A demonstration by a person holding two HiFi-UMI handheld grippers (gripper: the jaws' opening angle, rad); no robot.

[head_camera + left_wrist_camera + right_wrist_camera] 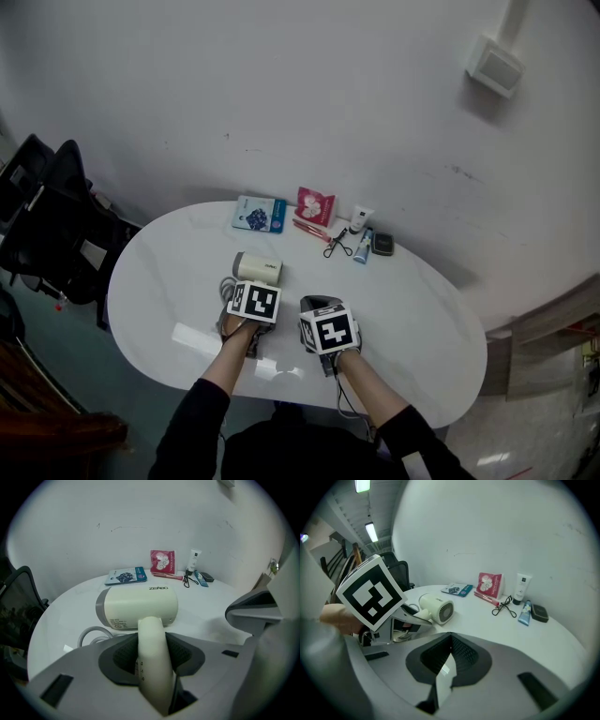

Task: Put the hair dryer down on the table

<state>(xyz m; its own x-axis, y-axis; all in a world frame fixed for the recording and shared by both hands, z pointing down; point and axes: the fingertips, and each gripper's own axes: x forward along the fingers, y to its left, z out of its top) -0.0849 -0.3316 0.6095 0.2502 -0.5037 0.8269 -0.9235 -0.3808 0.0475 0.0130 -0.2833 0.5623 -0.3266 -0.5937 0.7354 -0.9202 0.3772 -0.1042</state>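
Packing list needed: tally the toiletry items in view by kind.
Cream hair dryer: 1
Flat packets: 2, blue packet, red packet
Tubes: 2, white tube, blue tube
Black eyelash curler: 1
Pink stick: 1
Small black case: 1
Total: 8

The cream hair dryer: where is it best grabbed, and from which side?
By the slim handle of the cream hair dryer, from the near side: it sticks out from the fat barrel towards the person and fits between jaws. The left gripper is shut on it.
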